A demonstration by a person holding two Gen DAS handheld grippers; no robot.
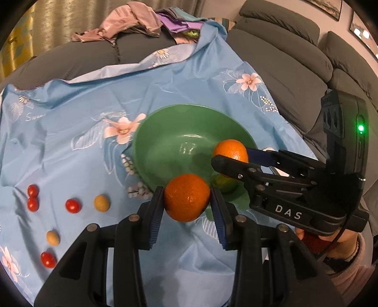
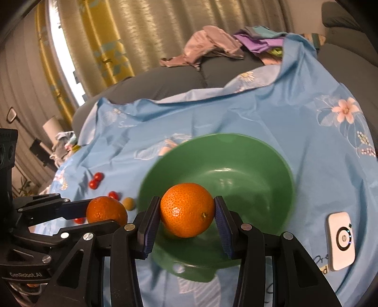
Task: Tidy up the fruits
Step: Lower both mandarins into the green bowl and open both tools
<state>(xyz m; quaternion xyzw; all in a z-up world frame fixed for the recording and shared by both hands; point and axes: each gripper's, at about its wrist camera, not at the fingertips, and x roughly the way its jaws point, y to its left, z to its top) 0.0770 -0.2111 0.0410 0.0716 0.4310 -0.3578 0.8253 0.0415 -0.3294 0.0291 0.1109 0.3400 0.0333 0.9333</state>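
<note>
The left gripper (image 1: pixel 186 200) is clamped on an orange (image 1: pixel 186 197), its blue-padded jaws pressing the fruit's two sides, just at the near rim of a green bowl (image 1: pixel 170 141). The right gripper (image 2: pixel 186 212) likewise pinches a second orange (image 2: pixel 187 209) between its pads, held over the bowl's near side. Seen from the left wrist camera, the right gripper's body carries the white letters "DAS", and a green light glows on the unit behind it; from the right wrist camera, the left gripper's body reads "GenRobot.AI".

The bowl sits on a light blue floral cloth (image 1: pixel 82 99) spread over a grey sofa (image 1: pixel 283 66). A faint white word beginning "Swee" is printed on the cloth at the left. Left of the bowl, loose on the cloth, lie four red cherry tomatoes (image 1: pixel 73 206) and two small tan round fruits (image 1: pixel 102 202). A green fruit (image 1: pixel 224 183) shows partly under the right gripper. A white device (image 2: pixel 341 240) with a round ring mark lies on the cloth right of the bowl, beside blurred dark writing. A heap of clothes (image 1: pixel 134 21) rests on the sofa beyond.
</note>
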